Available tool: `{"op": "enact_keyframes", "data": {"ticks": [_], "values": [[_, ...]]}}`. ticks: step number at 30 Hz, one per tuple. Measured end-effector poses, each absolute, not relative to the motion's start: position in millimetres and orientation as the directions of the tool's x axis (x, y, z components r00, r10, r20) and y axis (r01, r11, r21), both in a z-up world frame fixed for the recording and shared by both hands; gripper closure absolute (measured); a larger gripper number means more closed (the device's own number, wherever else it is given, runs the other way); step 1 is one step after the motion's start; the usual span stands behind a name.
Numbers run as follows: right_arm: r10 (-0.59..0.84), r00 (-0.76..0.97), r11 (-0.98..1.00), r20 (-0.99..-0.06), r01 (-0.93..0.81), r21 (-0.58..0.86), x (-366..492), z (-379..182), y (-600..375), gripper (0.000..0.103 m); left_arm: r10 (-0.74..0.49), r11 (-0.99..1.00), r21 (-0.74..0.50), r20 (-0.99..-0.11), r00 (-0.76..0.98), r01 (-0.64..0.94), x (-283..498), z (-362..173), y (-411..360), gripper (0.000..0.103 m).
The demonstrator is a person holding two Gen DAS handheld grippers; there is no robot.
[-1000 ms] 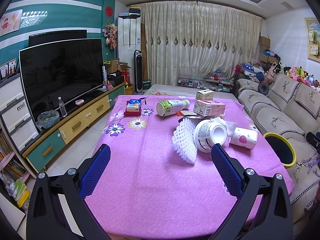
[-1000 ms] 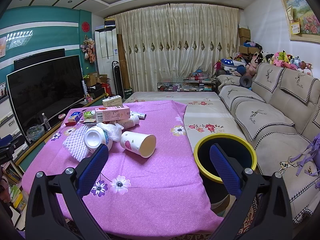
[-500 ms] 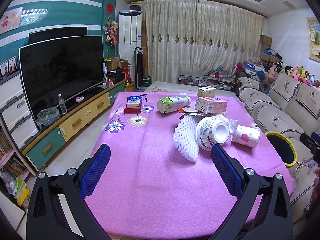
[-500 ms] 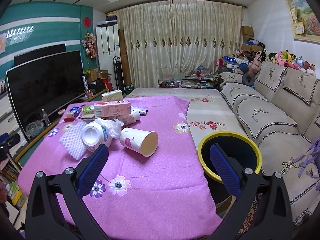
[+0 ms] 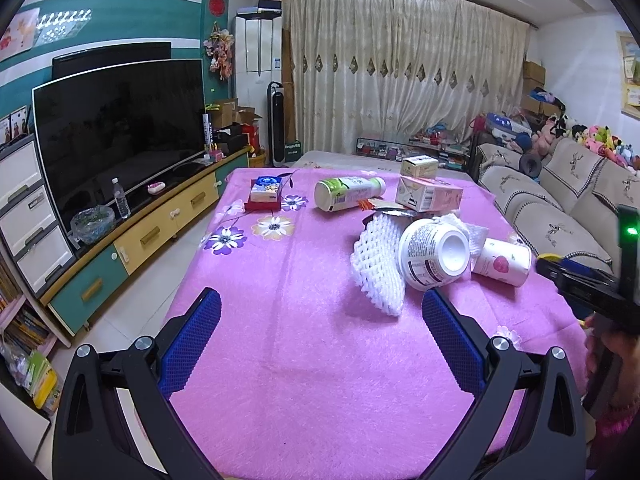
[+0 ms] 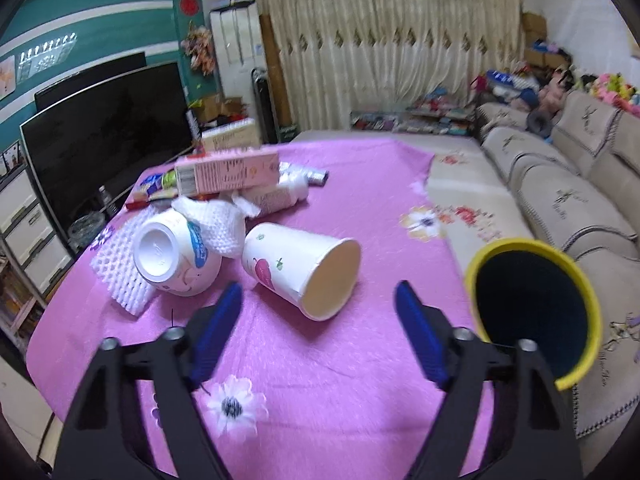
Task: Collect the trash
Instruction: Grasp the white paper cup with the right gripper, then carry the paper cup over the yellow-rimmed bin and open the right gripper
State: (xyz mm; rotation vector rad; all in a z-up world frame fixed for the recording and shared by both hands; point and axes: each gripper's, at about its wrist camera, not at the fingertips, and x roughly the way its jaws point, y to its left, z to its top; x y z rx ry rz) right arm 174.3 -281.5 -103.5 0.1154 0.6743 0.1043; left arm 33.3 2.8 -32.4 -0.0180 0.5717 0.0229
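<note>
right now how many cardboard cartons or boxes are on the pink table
3 that I can tell. A pink carton lies behind the foam net, a small cream box sits behind it, and a blue-topped box is at the far left. The pile may hide others.

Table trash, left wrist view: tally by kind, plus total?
Cartons/boxes: 3 (pink carton, cream box, blue-topped box)
Bottles: 1 (green-label bottle)
Cups/tubs: 2 (paper cup, white tub)
Foam nets: 2 (large net, small net)
Flat wrappers, partly hidden: at least 1
Total: 9
</note>
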Motion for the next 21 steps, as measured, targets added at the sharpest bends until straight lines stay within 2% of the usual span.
{"op": "enact_keyframes", "data": {"ticks": [2, 6, 10, 14, 16, 20, 21], "values": [[0.150, 0.754, 0.986, -0.640, -0.063, 0.157, 186, -112, -281, 0.044, 0.015, 1.000, -0.003, -0.545, 0.838, -0.020, 37, -35, 0, 0.004], [0.158, 0.733, 0.985, -0.661, -0.073, 0.153, 203, -122, -275, 0.054, 0.015, 1.000, 0.011, -0.550, 0.835, -0.011, 44, -42, -6, 0.004], [0.193, 0.714, 0.979, -0.673, -0.091, 0.183, 213, -127, -274, 0.059, 0.004, 1.000, 0.007, -0.561, 0.827, 0.000, 51, -48, -9, 0.004], [0.228, 0.699, 0.971, -0.677, -0.115, 0.208, 217, -128, -273, 0.079, 0.000, 1.000, 0.002, -0.574, 0.819, 0.001, 58, -53, -10, 0.004], [0.236, 0.698, 0.969, -0.676, -0.120, 0.215, 215, -128, -272, 0.082, -0.001, 1.000, -0.001, -0.578, 0.816, 0.001, 60, -55, -9, 0.004], [0.262, 0.698, 0.962, -0.666, -0.138, 0.234, 211, -125, -271, 0.097, -0.004, 1.000, -0.005, -0.586, 0.810, 0.001, 64, -59, -8, 0.004], [0.262, 0.701, 0.962, -0.663, -0.140, 0.233, 208, -123, -271, 0.099, -0.005, 1.000, -0.006, -0.587, 0.810, 0.002, 65, -60, -9, 0.004]]}}
